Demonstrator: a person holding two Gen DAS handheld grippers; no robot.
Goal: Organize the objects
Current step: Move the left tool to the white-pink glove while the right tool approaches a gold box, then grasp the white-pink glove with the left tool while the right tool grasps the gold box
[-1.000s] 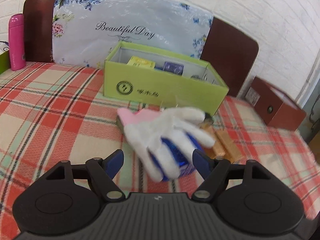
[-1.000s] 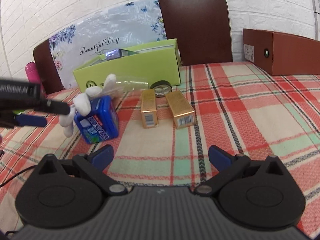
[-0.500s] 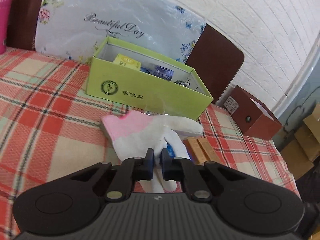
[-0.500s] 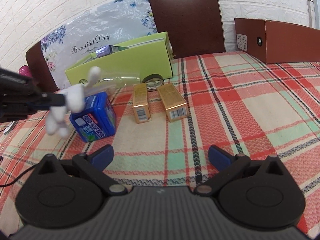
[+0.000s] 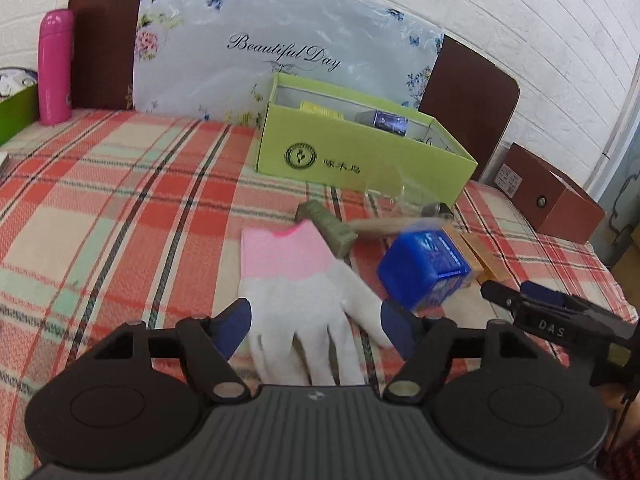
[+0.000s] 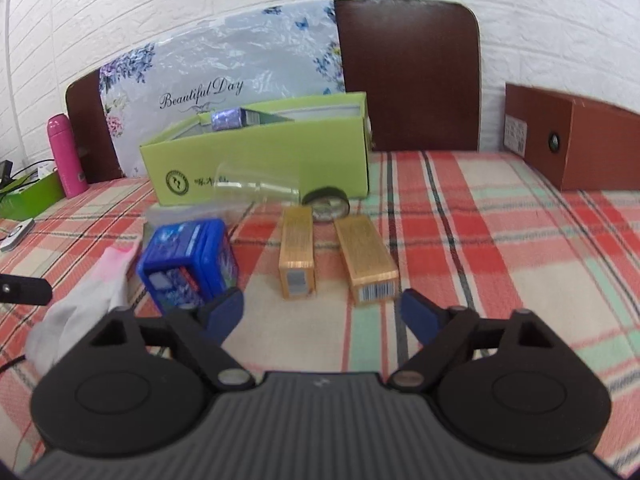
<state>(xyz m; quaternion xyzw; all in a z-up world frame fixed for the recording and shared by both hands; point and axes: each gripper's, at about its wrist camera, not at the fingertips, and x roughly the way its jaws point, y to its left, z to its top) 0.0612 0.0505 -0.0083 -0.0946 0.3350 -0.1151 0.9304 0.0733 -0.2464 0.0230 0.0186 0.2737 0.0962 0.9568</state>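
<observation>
A white glove with a pink cuff [image 5: 298,300] lies flat on the plaid tablecloth; it also shows in the right wrist view [image 6: 80,300]. My left gripper [image 5: 314,326] is open, its jaws either side of the glove's fingers. A blue box [image 5: 426,268] stands just right of the glove, also in the right wrist view [image 6: 188,264]. Two gold boxes [image 6: 296,252] [image 6: 366,258] lie ahead of my open, empty right gripper [image 6: 322,314]. The open green box [image 5: 360,152] [image 6: 260,156] holds small packages.
A clear plastic cup [image 6: 256,190] and a black tape roll [image 6: 326,202] lie before the green box. An olive box [image 5: 326,226] lies behind the glove. A pink bottle [image 5: 54,66] stands far left. A brown box [image 6: 572,142] sits right. Chairs back the table.
My left gripper was shut on the glove, lifting it off the blue box; now it is open and the glove lies flat on the cloth. My right gripper has moved closer to the gold boxes.
</observation>
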